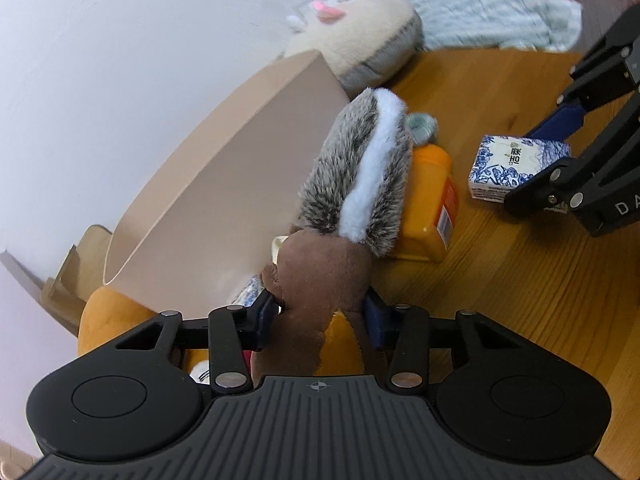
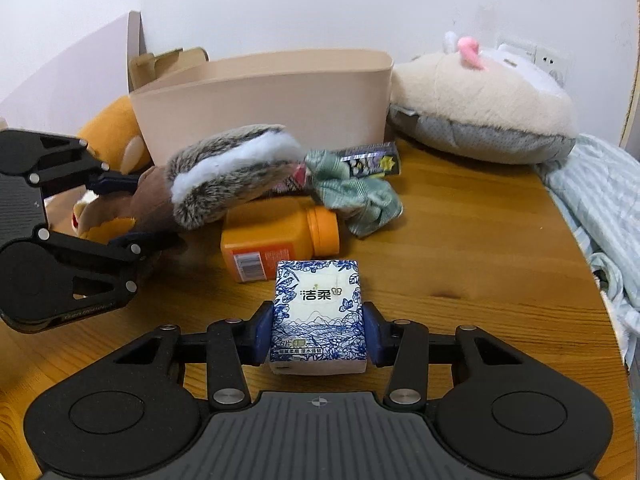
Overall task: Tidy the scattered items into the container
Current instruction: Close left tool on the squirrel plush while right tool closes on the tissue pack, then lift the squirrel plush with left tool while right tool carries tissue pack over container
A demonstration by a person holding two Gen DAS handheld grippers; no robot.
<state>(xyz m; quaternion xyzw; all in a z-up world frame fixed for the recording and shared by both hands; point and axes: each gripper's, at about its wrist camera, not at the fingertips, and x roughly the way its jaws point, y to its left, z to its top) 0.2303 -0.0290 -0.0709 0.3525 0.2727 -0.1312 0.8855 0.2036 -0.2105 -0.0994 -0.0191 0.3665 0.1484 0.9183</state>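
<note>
Plain white wall (image 2: 320, 4) at far side, socket plate (image 2: 550, 58) far right. Wooden table (image 2: 480, 240), grain visible; soft even light.

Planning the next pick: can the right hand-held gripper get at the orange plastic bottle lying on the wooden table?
Probably not yet: the right hand-held gripper is shut on the blue-and-white tissue pack. The orange plastic bottle lies just beyond, its near side unobstructed.

Both hand-held grippers clamped, angled downward.

My left hand-held gripper (image 1: 320, 314) pinches a brown plush toy (image 1: 320, 280) between its blue pads (image 1: 264, 316); my right hand-held gripper (image 2: 319, 330) squeezes a tissue pack (image 2: 318, 312) from both sides, its own pads (image 2: 262, 330) pressed flat against it.
</note>
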